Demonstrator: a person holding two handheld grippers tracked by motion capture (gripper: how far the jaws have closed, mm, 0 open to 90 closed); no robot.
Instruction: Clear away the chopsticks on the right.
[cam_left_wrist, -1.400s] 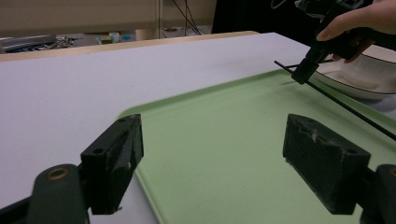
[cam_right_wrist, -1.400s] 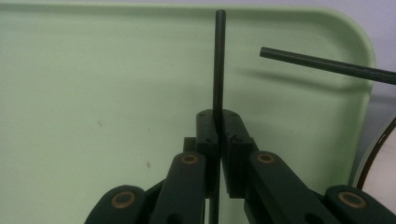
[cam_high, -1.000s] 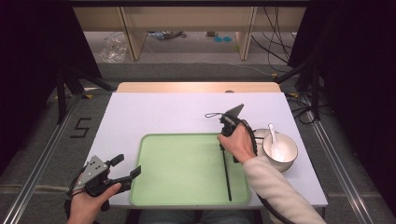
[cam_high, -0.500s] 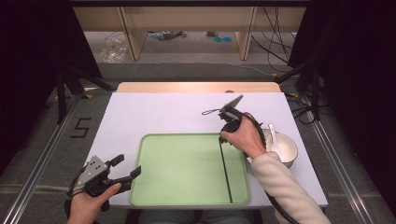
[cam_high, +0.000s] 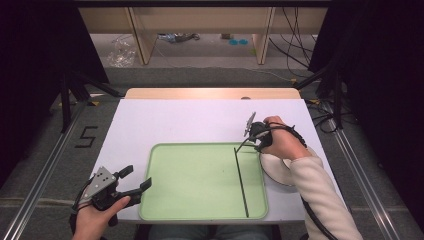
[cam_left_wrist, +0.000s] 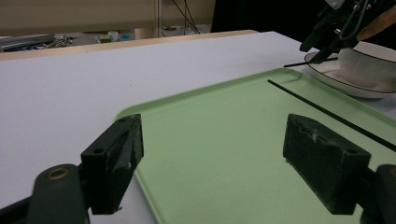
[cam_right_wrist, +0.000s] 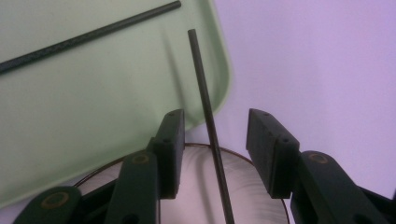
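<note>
A light green tray (cam_high: 200, 180) lies near the table's front edge. One thin black stick (cam_high: 241, 182) rests lengthwise in its right part. A second black stick (cam_right_wrist: 205, 93) lies between the jaws of my right gripper (cam_right_wrist: 215, 116), reaching from the white plate (cam_right_wrist: 196, 186) over the tray's rim (cam_right_wrist: 219, 84). Those jaws have just been opening, and the pads stand clear of the stick. In the high view the right gripper (cam_high: 248, 140) is at the tray's far right corner. My left gripper (cam_high: 136, 177) hangs open by the tray's left front corner with nothing between its jaws.
A white bowl (cam_left_wrist: 369, 65) sits on the dark-rimmed plate (cam_high: 277, 172) right of the tray, mostly under the person's right hand. White tabletop (cam_high: 190, 120) stretches beyond the tray. Metal rails and cables run on the floor at both sides.
The right hand has moved right, from over the tray to above the plate. Its jaws have opened, and a second stick now lies across the tray's right rim. The left gripper has stayed put.
</note>
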